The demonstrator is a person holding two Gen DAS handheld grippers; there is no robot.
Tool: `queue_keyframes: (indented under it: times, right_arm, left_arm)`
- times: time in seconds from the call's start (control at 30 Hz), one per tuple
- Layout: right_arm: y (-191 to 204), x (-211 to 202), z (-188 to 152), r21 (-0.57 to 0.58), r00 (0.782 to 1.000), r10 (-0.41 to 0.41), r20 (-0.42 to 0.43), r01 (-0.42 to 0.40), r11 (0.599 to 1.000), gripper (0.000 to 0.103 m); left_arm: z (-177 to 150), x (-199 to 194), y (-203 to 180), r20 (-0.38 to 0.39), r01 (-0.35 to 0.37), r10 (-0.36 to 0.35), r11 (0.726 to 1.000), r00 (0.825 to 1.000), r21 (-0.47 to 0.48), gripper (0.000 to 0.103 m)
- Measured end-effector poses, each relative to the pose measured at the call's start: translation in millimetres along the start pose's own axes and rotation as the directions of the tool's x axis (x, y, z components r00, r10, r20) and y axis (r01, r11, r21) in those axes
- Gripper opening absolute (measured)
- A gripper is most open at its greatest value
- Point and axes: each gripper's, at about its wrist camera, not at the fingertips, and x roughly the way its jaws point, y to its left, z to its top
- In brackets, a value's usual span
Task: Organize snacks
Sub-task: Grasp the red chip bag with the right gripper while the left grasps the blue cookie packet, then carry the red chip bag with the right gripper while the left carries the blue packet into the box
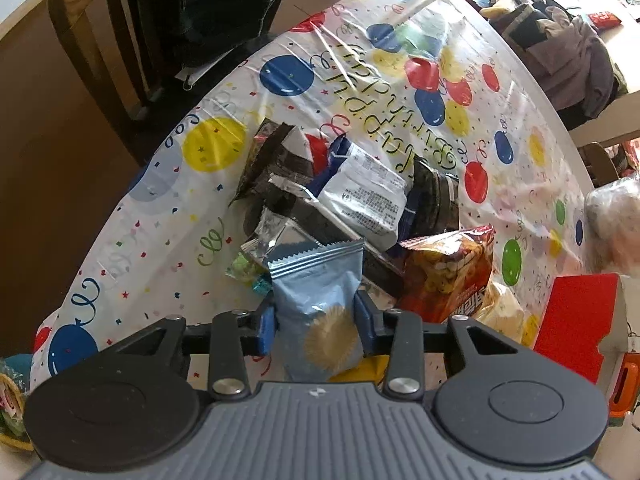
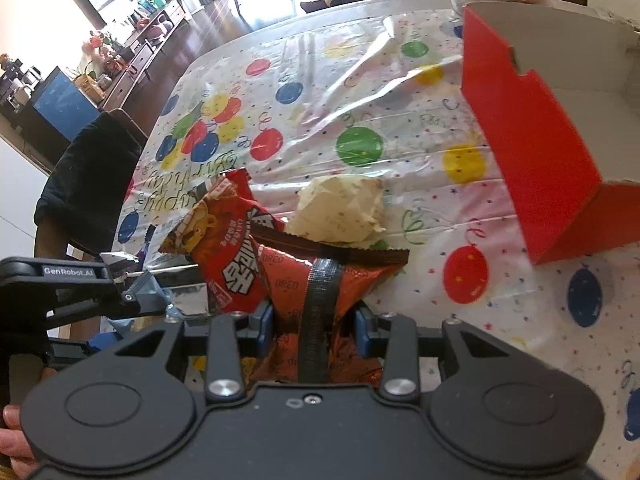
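Note:
My left gripper (image 1: 316,320) is shut on a light blue snack packet (image 1: 316,300) with a gold disc printed on it, held just above the table. Behind it lies a pile of snacks: a white packet (image 1: 364,196), dark Oreo packs (image 1: 436,200) and a red-orange noodle bag (image 1: 444,276). My right gripper (image 2: 314,326) is shut on a red Oreo packet (image 2: 320,280) with a dark seam down its back. Beyond it lie the red noodle bag (image 2: 228,240) and a cream packet (image 2: 340,208). The left gripper (image 2: 140,292) shows at the left edge of the right wrist view.
A red open cardboard box (image 2: 540,152) stands to the right, also seen as the red box (image 1: 576,320). The table wears a balloon-print birthday cloth (image 2: 320,100). A wooden chair (image 1: 104,40) with dark clothing stands behind the table. A hand (image 2: 12,436) shows at lower left.

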Motion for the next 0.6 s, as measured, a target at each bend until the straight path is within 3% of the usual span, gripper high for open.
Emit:
queue_keyframes:
  times: [0.13,0.23,0.6]
  right_arm:
    - [-5,-13,-5,-0.011,1.0,0.007,0.017,-0.007,1.0,0.037]
    - [-9,-25,-5,-0.029,0.999,0.014,0.037,-0.013,1.0,0.037]
    - [-38,-55,-2,-0.064,0.996,0.059,0.064,-0.055,0.996,0.037]
  left_arm:
    - [-4,-6,6,-0.005,0.018,-0.018,1.0,1.0,0.002,0.033]
    - [-9,-10,9,-0.006,0.031,-0.031,0.999,1.0,0.021,0.015]
    - [-33,-34,2,0.018,0.025,-0.026,0.998,1.0,0.065,0.014]
